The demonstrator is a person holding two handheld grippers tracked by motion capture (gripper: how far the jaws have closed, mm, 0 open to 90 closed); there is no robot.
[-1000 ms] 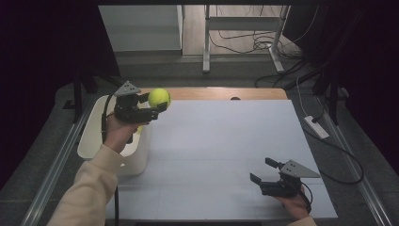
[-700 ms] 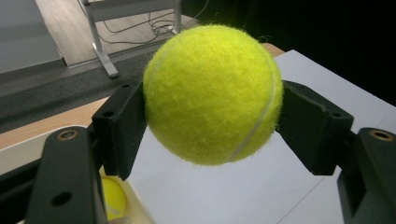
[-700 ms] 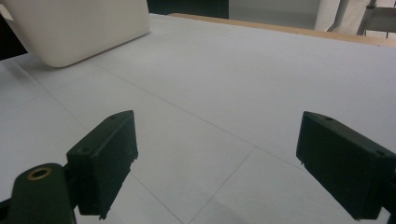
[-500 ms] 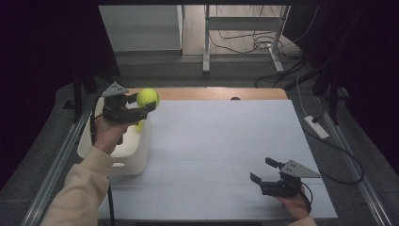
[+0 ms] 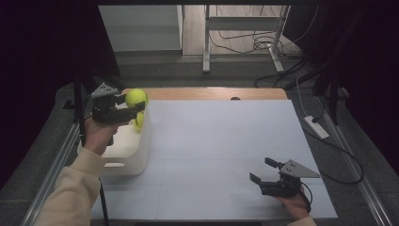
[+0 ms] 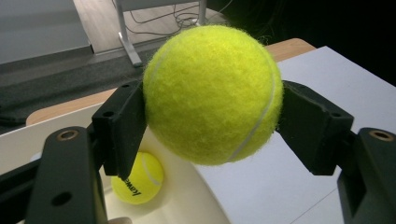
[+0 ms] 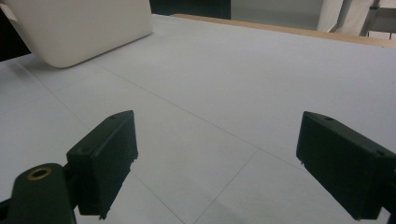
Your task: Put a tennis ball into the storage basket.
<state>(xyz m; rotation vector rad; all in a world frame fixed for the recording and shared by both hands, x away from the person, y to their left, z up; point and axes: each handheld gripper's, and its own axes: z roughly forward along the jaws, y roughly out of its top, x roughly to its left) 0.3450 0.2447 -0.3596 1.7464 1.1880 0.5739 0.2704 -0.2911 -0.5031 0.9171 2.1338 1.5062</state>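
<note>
A: While the left gripper (image 5: 134,106) hangs over the white bin (image 5: 123,157), what sits between its jaws?

B: Tennis ball (image 6: 212,93), clamped from both sides, pads pressed into the felt. Most of the ball bulges above and forward of the jaws.

A: Anything under them?

B: Second tennis ball (image 6: 137,177), below the left jaw, lying inside the bin against its wall. Bin rim curves right beneath the held ball.

A: Right gripper (image 5: 261,177)?

B: Jaws wide apart, nothing between them. Just white table sheet (image 7: 243,84) ahead of them. The bin's outer wall shows far ahead, off to the left of the left jaw. Gripper sits low near the sheet's near edge, well apart from the bin.
</note>
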